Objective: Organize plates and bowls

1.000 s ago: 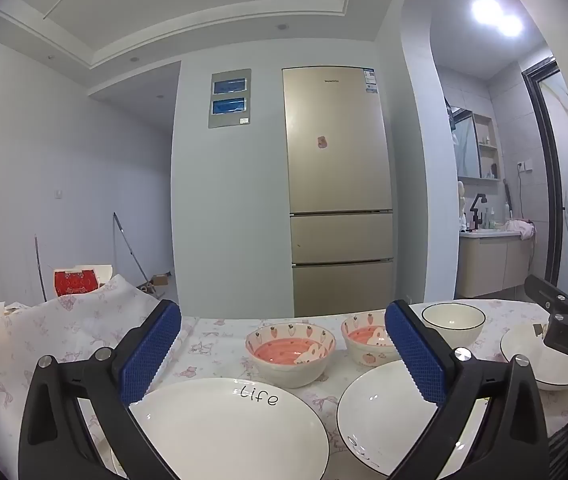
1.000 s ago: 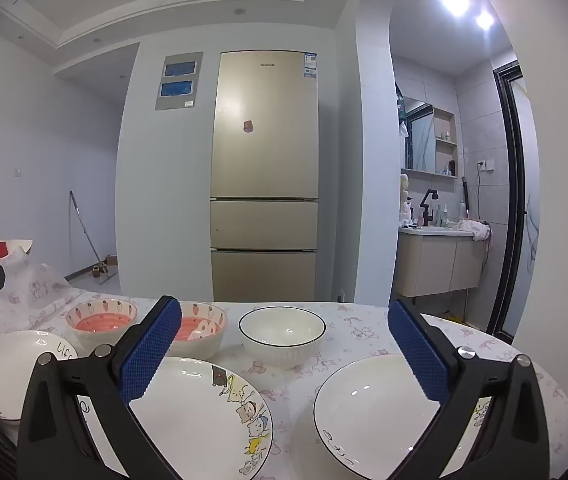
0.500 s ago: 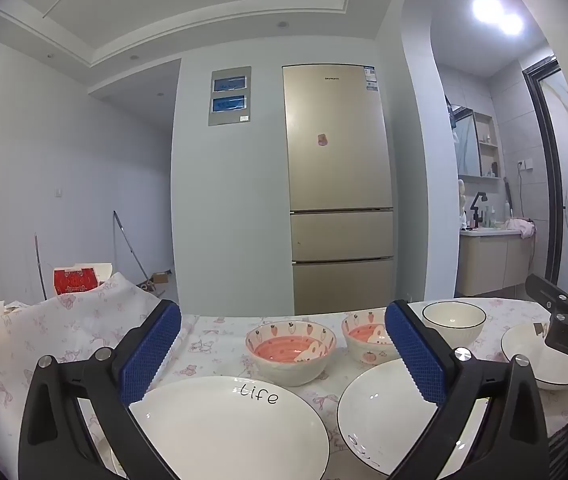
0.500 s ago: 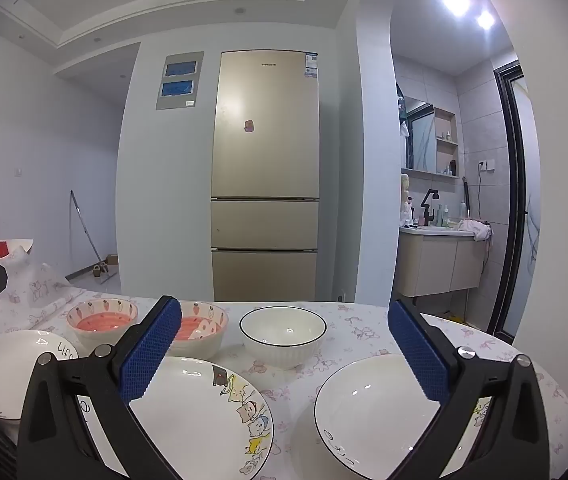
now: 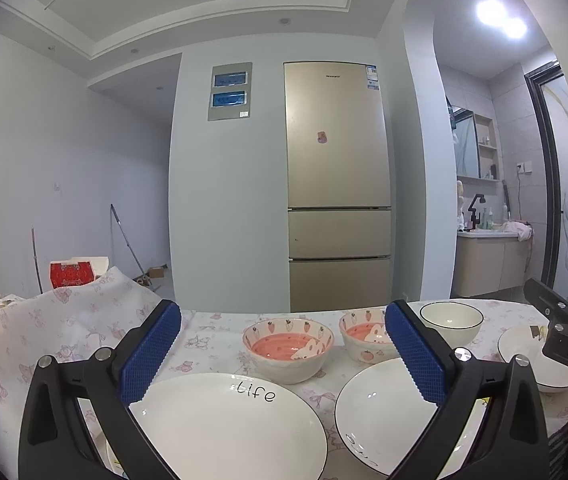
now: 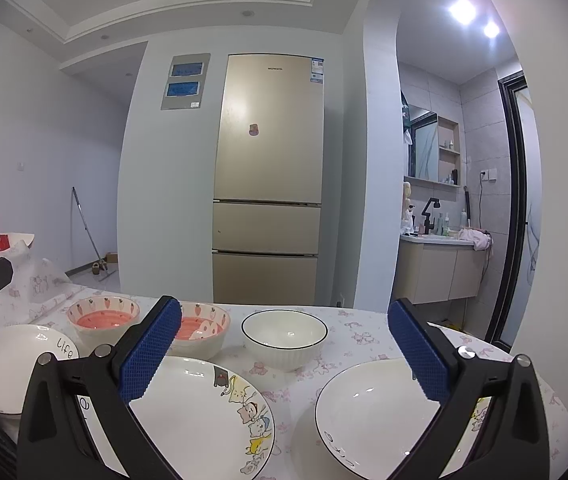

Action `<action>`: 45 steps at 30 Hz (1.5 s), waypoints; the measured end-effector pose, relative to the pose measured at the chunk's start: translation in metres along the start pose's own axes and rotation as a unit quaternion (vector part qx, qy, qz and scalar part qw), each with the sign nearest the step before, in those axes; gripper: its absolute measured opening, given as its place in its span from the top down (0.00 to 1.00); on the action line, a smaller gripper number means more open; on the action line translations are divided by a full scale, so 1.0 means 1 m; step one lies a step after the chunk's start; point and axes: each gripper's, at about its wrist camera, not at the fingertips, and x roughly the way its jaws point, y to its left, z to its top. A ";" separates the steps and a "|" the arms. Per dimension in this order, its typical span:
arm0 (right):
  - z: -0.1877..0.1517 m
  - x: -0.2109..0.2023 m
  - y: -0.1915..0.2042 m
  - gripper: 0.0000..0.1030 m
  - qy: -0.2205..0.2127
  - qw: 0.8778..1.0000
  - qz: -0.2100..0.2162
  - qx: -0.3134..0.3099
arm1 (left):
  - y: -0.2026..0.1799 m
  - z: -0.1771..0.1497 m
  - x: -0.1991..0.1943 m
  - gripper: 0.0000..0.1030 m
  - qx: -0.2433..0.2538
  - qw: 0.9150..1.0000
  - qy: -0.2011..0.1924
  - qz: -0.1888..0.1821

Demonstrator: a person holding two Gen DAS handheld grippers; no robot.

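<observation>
My left gripper [image 5: 284,354] is open and empty above a white "Life" plate [image 5: 228,428]. To its right lies a black-rimmed plate [image 5: 379,412]. Behind stand two pink strawberry bowls [image 5: 287,350] [image 5: 363,338] and a white bowl [image 5: 451,320]. My right gripper [image 6: 285,354] is open and empty over a cat-pattern plate [image 6: 204,412] and a black-rimmed plate [image 6: 367,408]. The white bowl [image 6: 284,338] and pink bowls [image 6: 102,316] [image 6: 204,330] stand behind them. The "Life" plate [image 6: 16,364] lies far left.
The table wears a floral cloth [image 5: 84,328] that bunches up at the left. A gold fridge [image 5: 337,184] stands behind the table, and a bathroom vanity [image 6: 439,268] at the right. The right gripper's body [image 5: 567,328] shows at the left view's right edge.
</observation>
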 end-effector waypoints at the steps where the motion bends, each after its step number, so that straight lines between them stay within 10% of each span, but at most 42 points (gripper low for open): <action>1: 0.000 0.000 0.000 0.00 0.000 1.000 0.000 0.000 | 0.000 0.000 -0.001 0.00 0.001 1.000 -0.002 -0.001; 45: -0.003 -0.002 0.003 0.00 0.008 1.000 0.027 -0.008 | -0.013 0.000 -0.013 0.00 0.025 0.999 -0.023 -0.033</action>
